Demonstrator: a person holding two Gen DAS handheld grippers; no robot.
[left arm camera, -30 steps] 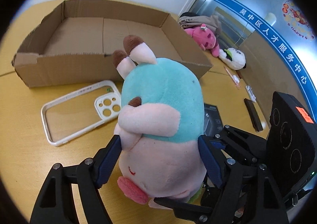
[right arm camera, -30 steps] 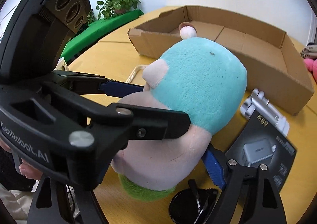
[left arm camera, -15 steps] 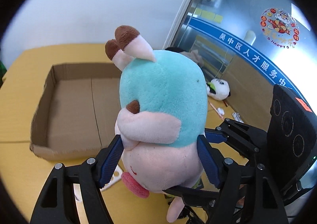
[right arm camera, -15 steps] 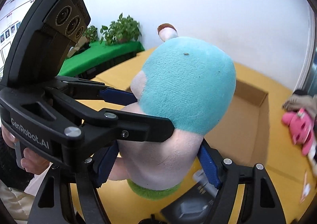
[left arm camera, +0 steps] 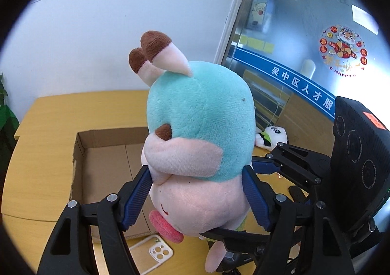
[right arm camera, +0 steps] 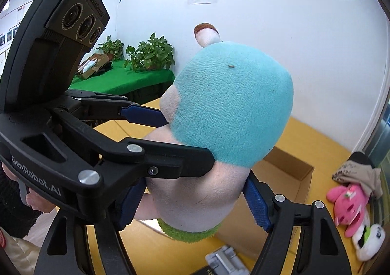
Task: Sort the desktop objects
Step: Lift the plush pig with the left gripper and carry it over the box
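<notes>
Both grippers clamped on plush toy [left arm camera: 199,128]: L gripper [left arm camera: 197,199] squeezed its pink belly, R gripper [right arm camera: 195,202] pinched same spot crosswise. Toy hung upside-down, above cardboard box [left arm camera: 104,165], off the table [left arm camera: 43,133].

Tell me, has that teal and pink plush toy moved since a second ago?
Yes. The plush toy, clamped by both grippers, has risen: the cardboard box and white phone case now sit far below it.

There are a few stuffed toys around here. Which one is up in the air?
The teal-and-pink plush, held off the table by both grippers' fingers. The pink plush and the panda plush lie on the table.
</notes>
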